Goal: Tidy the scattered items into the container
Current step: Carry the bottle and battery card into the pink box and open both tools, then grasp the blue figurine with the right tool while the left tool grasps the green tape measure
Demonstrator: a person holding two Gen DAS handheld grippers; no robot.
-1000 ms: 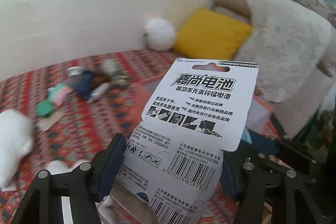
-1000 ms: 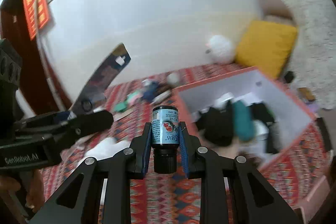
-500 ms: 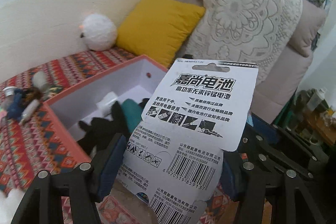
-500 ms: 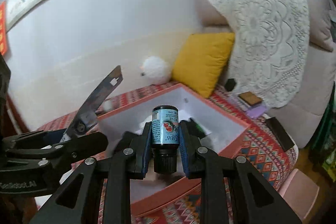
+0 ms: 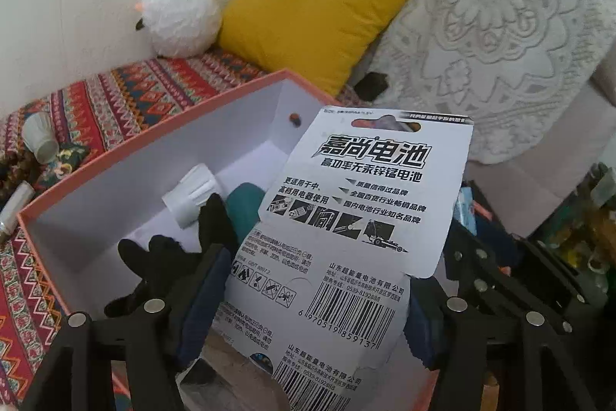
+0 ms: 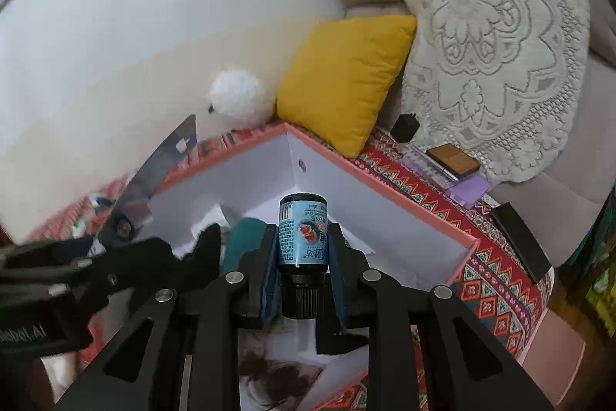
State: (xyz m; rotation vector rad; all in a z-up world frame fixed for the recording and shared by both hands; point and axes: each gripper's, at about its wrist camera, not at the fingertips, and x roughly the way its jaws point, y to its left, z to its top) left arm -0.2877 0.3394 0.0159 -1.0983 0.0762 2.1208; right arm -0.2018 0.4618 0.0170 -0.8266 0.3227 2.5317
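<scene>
Left wrist: patterned cloth [image 5: 127,103], yellow cushion [image 5: 308,14], lace throw [image 5: 496,37].

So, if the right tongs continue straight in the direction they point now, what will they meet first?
Probably the white inner wall of the orange box, near its far corner. The right tongs, shut on the small blue-labelled bottle, point over the box's interior. Depth is unclear, so the box floor might come first.
</scene>
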